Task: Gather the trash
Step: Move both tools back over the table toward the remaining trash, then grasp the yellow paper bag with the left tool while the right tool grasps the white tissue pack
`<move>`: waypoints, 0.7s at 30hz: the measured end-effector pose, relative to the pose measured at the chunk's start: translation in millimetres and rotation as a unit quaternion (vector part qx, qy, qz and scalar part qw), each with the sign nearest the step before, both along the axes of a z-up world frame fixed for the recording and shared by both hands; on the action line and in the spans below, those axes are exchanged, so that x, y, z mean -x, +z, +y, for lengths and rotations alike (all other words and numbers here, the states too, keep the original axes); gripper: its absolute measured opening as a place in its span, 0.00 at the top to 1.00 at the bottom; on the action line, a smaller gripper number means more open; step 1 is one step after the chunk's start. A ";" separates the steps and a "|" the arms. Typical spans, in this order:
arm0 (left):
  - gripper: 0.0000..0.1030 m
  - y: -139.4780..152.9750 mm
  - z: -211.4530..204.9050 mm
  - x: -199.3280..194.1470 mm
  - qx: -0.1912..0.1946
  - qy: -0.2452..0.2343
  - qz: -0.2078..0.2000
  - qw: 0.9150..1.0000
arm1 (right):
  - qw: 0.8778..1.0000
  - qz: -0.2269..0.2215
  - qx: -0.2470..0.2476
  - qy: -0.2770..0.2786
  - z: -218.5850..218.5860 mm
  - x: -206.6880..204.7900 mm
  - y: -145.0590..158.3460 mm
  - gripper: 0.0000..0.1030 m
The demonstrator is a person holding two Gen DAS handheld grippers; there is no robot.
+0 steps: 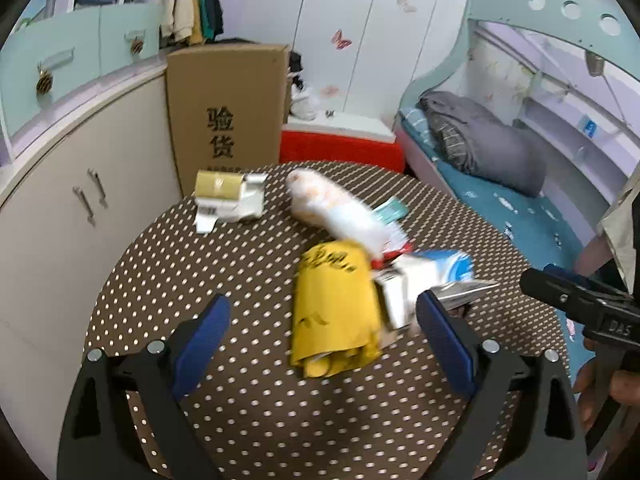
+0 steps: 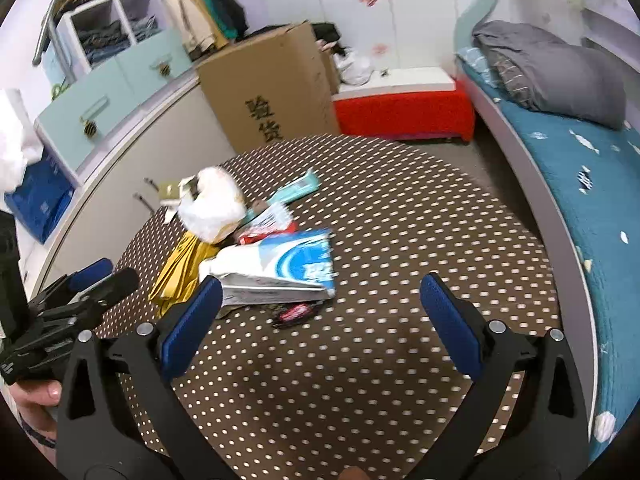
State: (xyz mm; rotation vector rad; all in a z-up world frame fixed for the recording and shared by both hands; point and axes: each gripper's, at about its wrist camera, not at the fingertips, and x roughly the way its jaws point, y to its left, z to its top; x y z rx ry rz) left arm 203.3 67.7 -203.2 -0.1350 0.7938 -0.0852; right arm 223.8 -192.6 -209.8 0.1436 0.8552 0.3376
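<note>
Trash lies on a brown polka-dot table (image 1: 200, 280). A yellow bag (image 1: 334, 312) lies between the fingers of my open, empty left gripper (image 1: 324, 316). A white and blue package (image 1: 424, 280) touches its right finger. Behind them lie a white plastic bag (image 1: 332, 208) and a folded carton (image 1: 230, 200) at the far left. In the right wrist view my open, empty right gripper (image 2: 320, 304) is just in front of the white and blue package (image 2: 280, 268), with a small red wrapper (image 2: 294, 314) below it, the yellow bag (image 2: 180, 276) and the white plastic bag (image 2: 212, 204) to the left.
A tall cardboard box (image 1: 228, 112) and a red stool (image 1: 340, 146) stand beyond the table. Cabinets (image 1: 60, 220) run along the left. A bed with a grey pillow (image 1: 480, 144) is on the right. The other gripper (image 1: 580, 304) shows at the right edge of the left wrist view.
</note>
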 end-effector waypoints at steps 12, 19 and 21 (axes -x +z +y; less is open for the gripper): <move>0.11 -28.0 -16.6 -26.5 -0.005 -0.019 0.033 0.999 | 0.998 0.026 0.034 0.048 24.7 -18.6 -19.5 0.06; 0.44 -42.9 -7.2 -35.9 0.020 -0.026 0.052 0.998 | 0.985 0.020 0.115 0.128 46.6 -31.4 -33.3 0.06; 0.46 -41.0 -3.4 -32.2 0.019 -0.032 0.051 0.998 | 0.977 0.009 0.147 0.155 56.8 -35.7 -32.9 0.06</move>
